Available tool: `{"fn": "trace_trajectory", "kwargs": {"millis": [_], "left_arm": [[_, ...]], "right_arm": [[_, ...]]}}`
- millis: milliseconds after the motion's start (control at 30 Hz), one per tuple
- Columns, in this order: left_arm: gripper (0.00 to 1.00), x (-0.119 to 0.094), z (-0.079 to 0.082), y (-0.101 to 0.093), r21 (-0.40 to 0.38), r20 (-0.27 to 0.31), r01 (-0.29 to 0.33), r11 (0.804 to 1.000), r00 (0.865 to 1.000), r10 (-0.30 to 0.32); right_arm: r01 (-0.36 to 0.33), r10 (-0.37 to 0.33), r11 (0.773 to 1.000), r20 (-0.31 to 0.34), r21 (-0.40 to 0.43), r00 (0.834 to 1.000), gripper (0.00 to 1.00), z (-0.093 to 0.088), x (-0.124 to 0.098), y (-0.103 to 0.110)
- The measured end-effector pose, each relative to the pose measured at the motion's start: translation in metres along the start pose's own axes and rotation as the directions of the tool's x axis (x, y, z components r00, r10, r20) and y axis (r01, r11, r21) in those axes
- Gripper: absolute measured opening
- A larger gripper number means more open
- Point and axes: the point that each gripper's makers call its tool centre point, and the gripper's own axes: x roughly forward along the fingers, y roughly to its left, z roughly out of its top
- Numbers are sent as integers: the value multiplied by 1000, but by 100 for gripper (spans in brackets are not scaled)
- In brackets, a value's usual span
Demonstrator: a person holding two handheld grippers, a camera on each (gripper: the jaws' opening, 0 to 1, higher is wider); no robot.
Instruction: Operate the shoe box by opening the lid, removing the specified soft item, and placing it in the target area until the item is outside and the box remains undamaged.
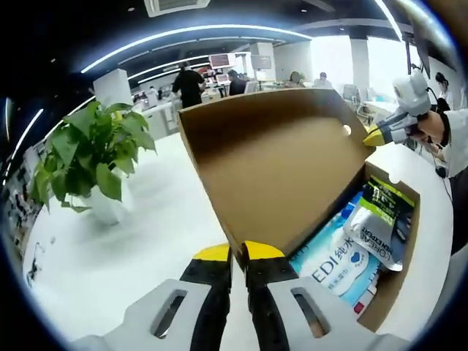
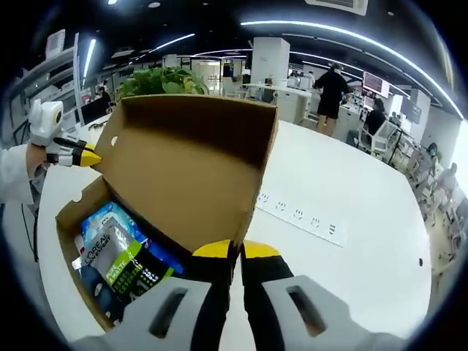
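The shoe box (image 1: pixel 391 281) sits on the white bench (image 1: pixel 146 241), its lid (image 1: pixel 278 164) raised upright, soft packets (image 1: pixel 369 234) lying inside. The left gripper (image 1: pixel 238 252) and right gripper (image 2: pixel 235 250) each pinch a lid edge, jaws narrow on the cardboard. Best to ease the lid back gently without creasing the hinge, then free one gripper for a packet. A potted plant (image 1: pixel 91 157) stands well apart.

My counter (image 1: pixel 146 241) is a broad white surface, and the open cardboard shoe box (image 1: pixel 278 168) sits directly on it, near my claws. In the left gripper view, a leafy plant in a white pot (image 1: pixel 99 201) stands on the counter to the box's left. In the right gripper view, a flat strip of sockets (image 2: pixel 303 217) lies in the counter to the box's right.
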Motion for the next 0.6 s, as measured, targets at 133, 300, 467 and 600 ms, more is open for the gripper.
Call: {"fn": "trace_trajectory", "kwargs": {"millis": [133,300,467,600], "left_arm": [[4,5,1,3,-2,-17,6,1000,1000,-6],[5,11,0,4,-3,-43,21,1000,999,-21],[7,17,-3,5,4,-65,31,1000,997,-31],[8,23,-5,6,-11,-81,43,999,996,-43]], "right_arm": [[1,-1,1000,-10,5,1000,3,1,8,-4],[4,-4,1000,-26,9,1000,4,0,17,-9],[6,-5,1000,-41,17,999,4,0,23,-11],[7,-5,999,-56,38,998,4,-2,29,-13]]}}
